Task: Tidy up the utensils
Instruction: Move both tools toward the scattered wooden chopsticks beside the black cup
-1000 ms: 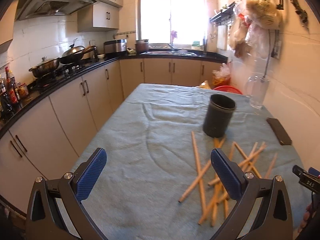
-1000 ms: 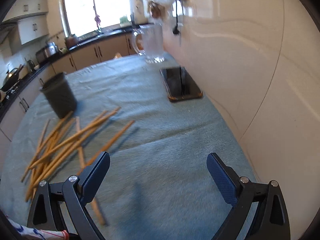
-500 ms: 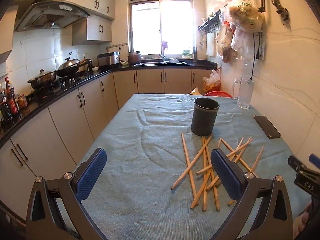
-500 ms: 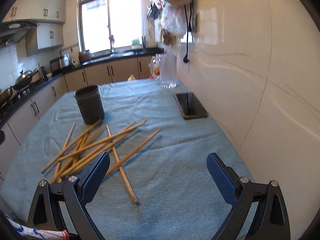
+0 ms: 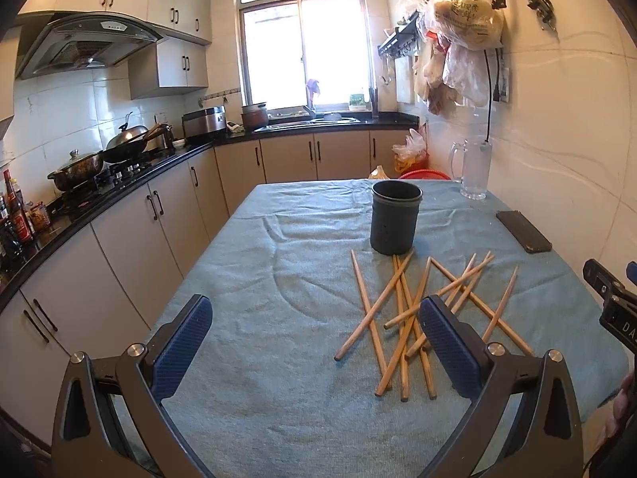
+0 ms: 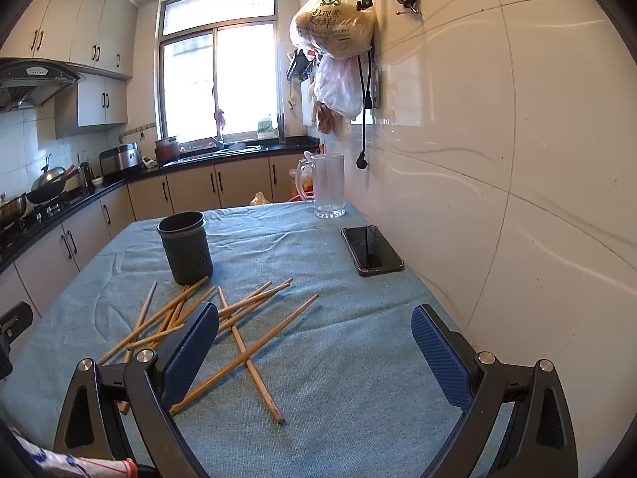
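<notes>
You are holding the left claw (image 5: 314,342) and right claw (image 6: 314,342) wide open and empty above the bench (image 5: 254,358), chopsticks (image 5: 402,318) lying scattered beside the dark cup (image 5: 395,217)

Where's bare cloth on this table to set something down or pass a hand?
Free: the wide strip left of the chopsticks and holder toward the cabinets; also between chopsticks and phone near the wall. Crowded: the chopstick pile just in front of the holder, and the far corner by the glass mug.

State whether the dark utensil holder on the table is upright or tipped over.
Upright. The dark holder stands on its base on the blue cloth, open mouth upward, with the chopsticks lying loose in front of it.
</notes>
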Available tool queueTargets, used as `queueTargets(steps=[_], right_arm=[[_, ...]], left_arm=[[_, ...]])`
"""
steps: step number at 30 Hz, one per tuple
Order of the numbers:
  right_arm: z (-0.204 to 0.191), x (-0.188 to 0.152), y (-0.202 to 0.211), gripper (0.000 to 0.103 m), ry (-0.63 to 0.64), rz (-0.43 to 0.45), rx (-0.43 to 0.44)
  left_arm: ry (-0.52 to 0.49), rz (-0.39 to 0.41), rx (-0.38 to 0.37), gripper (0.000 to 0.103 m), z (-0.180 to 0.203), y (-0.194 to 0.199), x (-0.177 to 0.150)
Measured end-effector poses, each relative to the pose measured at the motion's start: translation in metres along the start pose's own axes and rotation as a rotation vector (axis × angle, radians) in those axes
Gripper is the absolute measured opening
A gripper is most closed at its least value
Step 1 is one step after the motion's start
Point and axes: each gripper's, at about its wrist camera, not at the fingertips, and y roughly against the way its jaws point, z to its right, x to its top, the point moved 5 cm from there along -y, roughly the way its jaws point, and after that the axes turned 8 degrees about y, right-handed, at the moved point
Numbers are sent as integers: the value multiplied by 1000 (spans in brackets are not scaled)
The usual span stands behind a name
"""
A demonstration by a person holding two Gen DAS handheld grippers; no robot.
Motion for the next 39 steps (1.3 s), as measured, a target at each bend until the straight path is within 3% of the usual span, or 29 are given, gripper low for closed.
queueTargets(steps=[28, 39], right_arm=[[-12, -16, -36, 100, 17, -105, 39], [-11, -18, -44, 100, 20, -119, 38]], left_arm=[[2, -101, -30, 103, 5, -38, -14], [-14, -106, -37, 103, 10, -44, -17]])
